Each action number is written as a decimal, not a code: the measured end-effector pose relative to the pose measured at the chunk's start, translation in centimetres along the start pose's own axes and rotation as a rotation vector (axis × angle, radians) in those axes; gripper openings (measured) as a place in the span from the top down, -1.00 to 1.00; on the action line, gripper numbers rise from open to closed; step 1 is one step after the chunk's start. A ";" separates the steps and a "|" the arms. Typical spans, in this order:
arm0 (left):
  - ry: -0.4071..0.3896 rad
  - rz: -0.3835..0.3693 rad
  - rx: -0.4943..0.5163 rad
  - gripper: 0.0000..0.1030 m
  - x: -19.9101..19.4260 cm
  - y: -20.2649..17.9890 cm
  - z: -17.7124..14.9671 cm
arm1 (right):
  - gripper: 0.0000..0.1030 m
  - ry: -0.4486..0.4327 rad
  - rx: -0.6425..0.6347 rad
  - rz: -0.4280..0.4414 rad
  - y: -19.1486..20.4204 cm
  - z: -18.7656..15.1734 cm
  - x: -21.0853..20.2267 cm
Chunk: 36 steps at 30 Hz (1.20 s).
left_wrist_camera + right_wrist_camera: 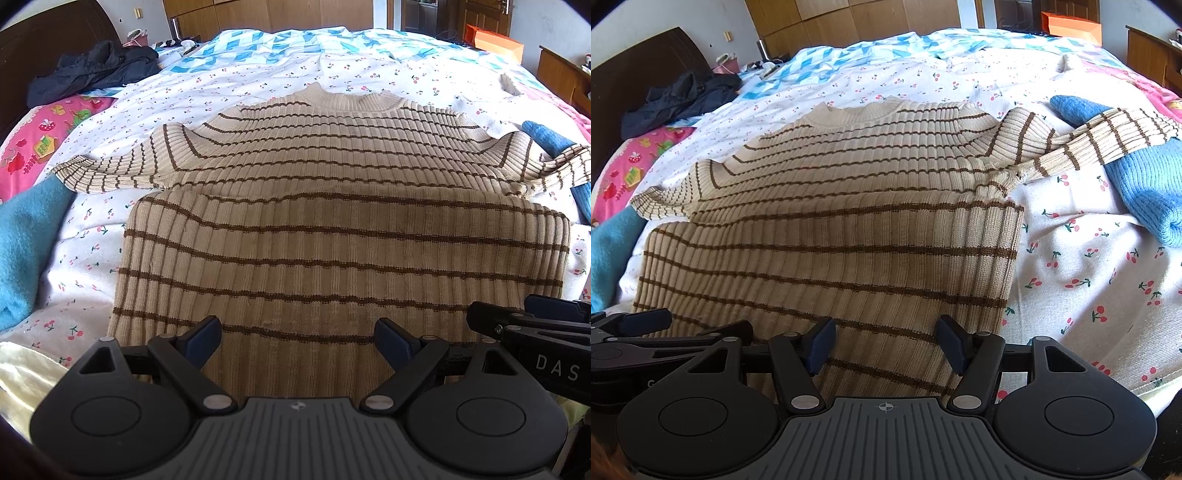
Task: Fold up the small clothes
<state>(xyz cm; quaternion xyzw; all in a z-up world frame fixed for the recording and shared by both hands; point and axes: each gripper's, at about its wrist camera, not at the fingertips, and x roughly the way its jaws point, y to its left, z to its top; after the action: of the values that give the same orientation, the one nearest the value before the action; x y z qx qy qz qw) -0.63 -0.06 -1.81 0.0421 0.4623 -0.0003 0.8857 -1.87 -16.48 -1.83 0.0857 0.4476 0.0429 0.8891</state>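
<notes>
A cream ribbed sweater with brown stripes [332, 155] lies flat on the bed, neck at the far side, sleeves spread left and right. Its bottom half [325, 258] is folded up over the chest. It also shows in the right wrist view [849, 229]. My left gripper [297, 338] is open and empty over the near fold edge. My right gripper [886, 341] is open and empty over the same edge, nearer the sweater's right side. The right gripper shows in the left wrist view [532, 332], close beside the left one.
The bed has a white cherry-print sheet [1082, 266]. A blue knit garment [1145, 188] lies at the right under one sleeve, a blue towel [26, 240] at the left. Dark clothing [92, 70] and a pink pillow [40, 140] lie at the far left.
</notes>
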 end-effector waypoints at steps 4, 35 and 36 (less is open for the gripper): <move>-0.005 0.001 0.001 -0.82 -0.2 0.1 0.0 | -0.19 -0.004 -0.002 0.000 0.0 0.0 -0.1; -0.016 0.005 0.009 -0.82 -0.4 -0.3 -0.1 | -0.19 -0.023 0.002 0.003 -0.1 -0.2 -0.4; -0.014 0.006 0.011 -0.82 -0.4 -0.4 0.0 | -0.20 -0.023 0.005 0.004 -0.2 -0.2 -0.4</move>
<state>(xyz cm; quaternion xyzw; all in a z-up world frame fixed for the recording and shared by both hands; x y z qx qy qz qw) -0.89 -0.44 -1.56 0.0484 0.4558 -0.0007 0.8888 -2.26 -16.67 -1.64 0.0891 0.4374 0.0424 0.8938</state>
